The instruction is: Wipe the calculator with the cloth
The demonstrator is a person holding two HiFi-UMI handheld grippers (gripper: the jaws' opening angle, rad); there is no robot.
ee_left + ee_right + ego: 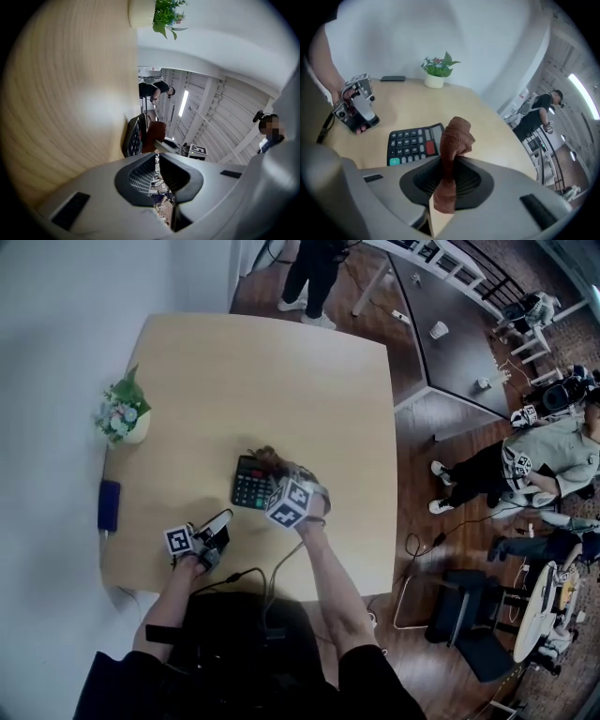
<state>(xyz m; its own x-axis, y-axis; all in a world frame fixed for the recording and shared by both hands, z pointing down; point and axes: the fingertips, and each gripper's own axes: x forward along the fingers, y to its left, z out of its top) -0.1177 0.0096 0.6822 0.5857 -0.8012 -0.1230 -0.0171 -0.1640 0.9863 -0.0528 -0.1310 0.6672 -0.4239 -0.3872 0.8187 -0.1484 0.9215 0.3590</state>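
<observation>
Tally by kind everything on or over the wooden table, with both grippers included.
calculator: 1
cloth: 1
potted plant: 1
blue flat device: 1
grippers: 2 (left gripper, shut and empty; right gripper, shut on the cloth)
Total: 6

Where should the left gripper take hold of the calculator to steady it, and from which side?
Probably by the thin edge of the calculator nearest the left gripper, coming in low from that side, jaws above and below. It lies flat, and the right gripper holds the cloth at its other end.
</observation>
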